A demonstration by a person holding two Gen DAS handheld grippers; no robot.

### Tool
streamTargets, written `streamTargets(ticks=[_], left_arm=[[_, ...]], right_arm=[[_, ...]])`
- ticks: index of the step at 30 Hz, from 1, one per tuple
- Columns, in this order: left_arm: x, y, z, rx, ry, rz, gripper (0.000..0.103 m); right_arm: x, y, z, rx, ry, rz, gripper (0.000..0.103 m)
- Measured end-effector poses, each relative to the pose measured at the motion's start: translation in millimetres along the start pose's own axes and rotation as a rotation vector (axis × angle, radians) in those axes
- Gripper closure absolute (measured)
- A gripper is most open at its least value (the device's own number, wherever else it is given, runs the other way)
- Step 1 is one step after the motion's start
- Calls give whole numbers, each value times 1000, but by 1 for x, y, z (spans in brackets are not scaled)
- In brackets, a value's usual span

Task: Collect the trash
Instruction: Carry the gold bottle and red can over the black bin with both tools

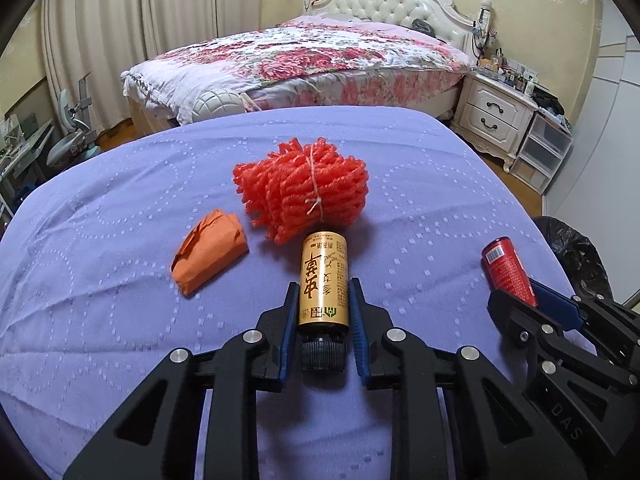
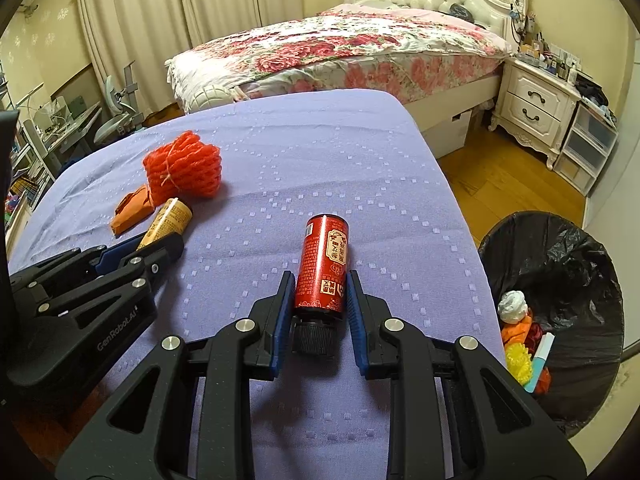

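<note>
A gold bottle (image 1: 323,268) with a black cap lies on the purple cloth, and my left gripper (image 1: 323,288) is shut on its lower body, blue pads against both sides. A red bottle (image 2: 322,264), also black-capped, lies further right with my right gripper (image 2: 318,280) shut on it. Each wrist view also catches the other side: the red bottle (image 1: 506,268) in the right gripper (image 1: 516,296), the gold bottle (image 2: 170,220) in the left gripper (image 2: 160,244). A tied bundle of red foam netting (image 1: 304,192) and a crumpled orange paper wad (image 1: 210,256) lie just beyond the gold bottle.
The purple-covered table (image 2: 320,152) drops off at its right edge. There a bin lined with a black bag (image 2: 520,220) stands on the wooden floor, holding several pieces of trash. A floral bed (image 2: 340,52) and a white nightstand (image 2: 536,104) stand behind.
</note>
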State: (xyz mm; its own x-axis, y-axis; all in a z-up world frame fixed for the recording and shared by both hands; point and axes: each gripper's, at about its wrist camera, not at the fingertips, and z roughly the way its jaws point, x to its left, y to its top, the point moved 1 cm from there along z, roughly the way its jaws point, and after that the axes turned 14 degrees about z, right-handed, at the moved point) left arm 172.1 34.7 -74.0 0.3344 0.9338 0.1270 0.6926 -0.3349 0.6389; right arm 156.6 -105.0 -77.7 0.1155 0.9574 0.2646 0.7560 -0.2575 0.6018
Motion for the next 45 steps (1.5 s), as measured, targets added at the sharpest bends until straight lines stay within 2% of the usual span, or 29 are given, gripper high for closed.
streamTargets(ticks=[16, 27, 37, 45], left_arm=[[-10, -33, -44, -73, -13, -36, 78], [-27, -42, -62, -105, -30, -33, 78], [-71, -33, -74, -150, -73, 37, 78], [-119, -8, -71, -187, -122, 114, 78]], right_arm=[[-7, -19, -21, -21, 0, 7, 78], [-23, -32, -57, -67, -14, 13, 78], [-68, -32, -90, -132, -72, 77, 78], [-116, -21, -100, -168, -134, 152, 78]])
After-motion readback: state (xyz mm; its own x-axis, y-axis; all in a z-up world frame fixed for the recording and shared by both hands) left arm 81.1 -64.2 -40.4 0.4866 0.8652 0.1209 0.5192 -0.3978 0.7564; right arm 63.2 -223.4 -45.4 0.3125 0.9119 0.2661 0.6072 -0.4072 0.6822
